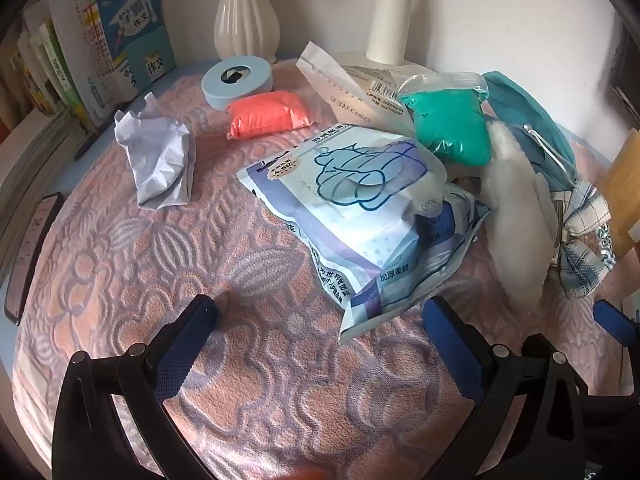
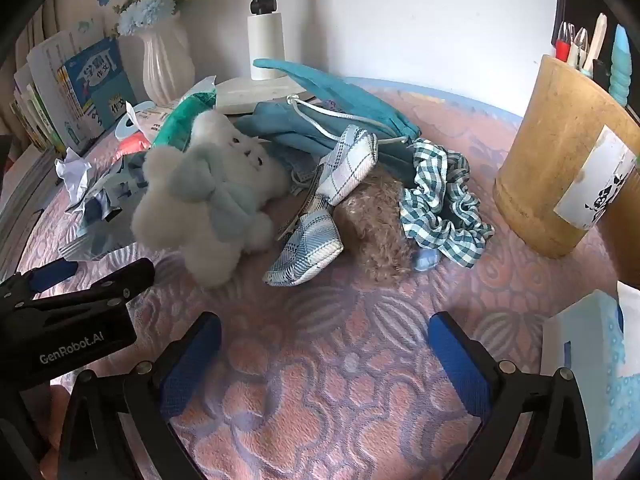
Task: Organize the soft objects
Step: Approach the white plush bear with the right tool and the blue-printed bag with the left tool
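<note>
- Both tongs hang spread wide with nothing between their blue pads: the left gripper [image 1: 320, 344] over bare cloth just near of the tissue pack [image 1: 360, 216], the right gripper [image 2: 324, 360] over bare cloth near of the soft pile.
- Soft things lie scattered on the pink patterned cloth [image 1: 160, 264]: a white plush toy [image 2: 212, 196] leans at the left of the pile, a plaid pouch [image 2: 316, 240] lies touching it on the right, then a curly brown plush [image 2: 376, 232] and a checked scrunchie [image 2: 444, 208], with a teal drawstring bag [image 2: 320, 120] behind them.
- Farther left are an orange clay bag [image 1: 270, 114], a green clay bag [image 1: 448, 128] and crumpled paper [image 1: 160, 160].
- Nothing looks sorted yet, I judge.
- Risk: the pile overlaps, so a grab at the plush toy may drag the pouch or the bag's cord along.
- Risk: the slick tissue pack may slip out of a shallow pinch or crumple.
- Risk: the two tongs sit close together, so reaching for neighbouring items could knock them.
- Risk: a wide sweep to the right could tip the wooden pen holder [image 2: 560, 160].
</note>
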Tool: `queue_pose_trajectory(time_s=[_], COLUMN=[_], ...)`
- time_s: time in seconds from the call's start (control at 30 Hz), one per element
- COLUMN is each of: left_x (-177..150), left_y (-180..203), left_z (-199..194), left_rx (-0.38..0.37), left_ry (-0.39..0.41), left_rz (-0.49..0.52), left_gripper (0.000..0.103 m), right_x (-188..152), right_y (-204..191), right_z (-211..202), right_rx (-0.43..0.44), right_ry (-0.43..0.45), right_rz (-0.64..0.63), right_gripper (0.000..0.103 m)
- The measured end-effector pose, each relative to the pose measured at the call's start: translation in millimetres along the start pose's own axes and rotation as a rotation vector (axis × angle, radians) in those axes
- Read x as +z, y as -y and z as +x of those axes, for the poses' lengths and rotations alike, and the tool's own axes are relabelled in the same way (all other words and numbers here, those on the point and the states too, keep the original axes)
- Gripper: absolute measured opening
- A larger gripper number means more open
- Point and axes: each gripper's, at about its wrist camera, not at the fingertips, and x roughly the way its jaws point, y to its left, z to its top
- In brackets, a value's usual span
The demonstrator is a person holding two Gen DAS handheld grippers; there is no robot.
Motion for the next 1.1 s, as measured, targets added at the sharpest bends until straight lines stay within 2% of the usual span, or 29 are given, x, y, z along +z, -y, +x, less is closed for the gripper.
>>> queue_pose_trajectory(time_s=[0.17,0.23,0.33,0.4,0.47,0.53,0.6,0.7,0.77,0.87,0.93,1.03,1.1], left_x=[-1,0,-13,-25,-22,-24,-26,-21,-22,-5,-2,-2,-5], left_y=[3,6,9,15,16,19,22,27,34,31,34,34,37], left_z=[-1,-3,-16,-27,-37,-56,-77,-100,-113,-99,-84,-70,-70], left_rx=[0.01,0.011,0.008,0.008,-0.013,-0.013,-0.009,-0.009,0.001,0.023,0.027,0.038,0.061], left_ry=[-0.012,-0.024,-0.011,0.002,0.006,0.062,0.121,0.202,0.27,0.307,0.304,0.268,0.301], left_rz=[0.003,0.015,0.02,0.033,0.046,0.044,0.055,0.069,0.094,0.127,0.141,0.147,0.15], left_gripper=[0.103,0.103,0.103,0.102,0.102,0.102,0.102,0.102,0.102,0.102,0.102,0.102,0.102], right_x=[1,5,-10,-18,-35,-39,-41,-54,-61,-52,-50,-29,-26], right_y=[8,10,9,6,-2,-6,-8,-11,-13,-4,1,2,8], right_z=[1,8,1,-5,-12,-17,-33,-75,-92,-91,-85,-72,-66], right_rx=[0.027,0.032,0.002,-0.012,-0.031,-0.044,-0.052,-0.063,-0.106,-0.123,-0.121,-0.116,-0.104], right_ry=[-0.022,-0.059,0.004,0.012,0.02,0.016,0.066,0.253,0.325,0.31,0.296,0.22,0.189], right_rz=[-0.009,-0.003,-0.021,-0.043,-0.057,-0.065,-0.064,-0.065,-0.085,-0.094,-0.085,-0.103,-0.088], right_gripper=[0.103,0.103,0.103,0.103,0.103,0.103,0.103,0.103,0.103,0.103,0.103,0.103,0.103])
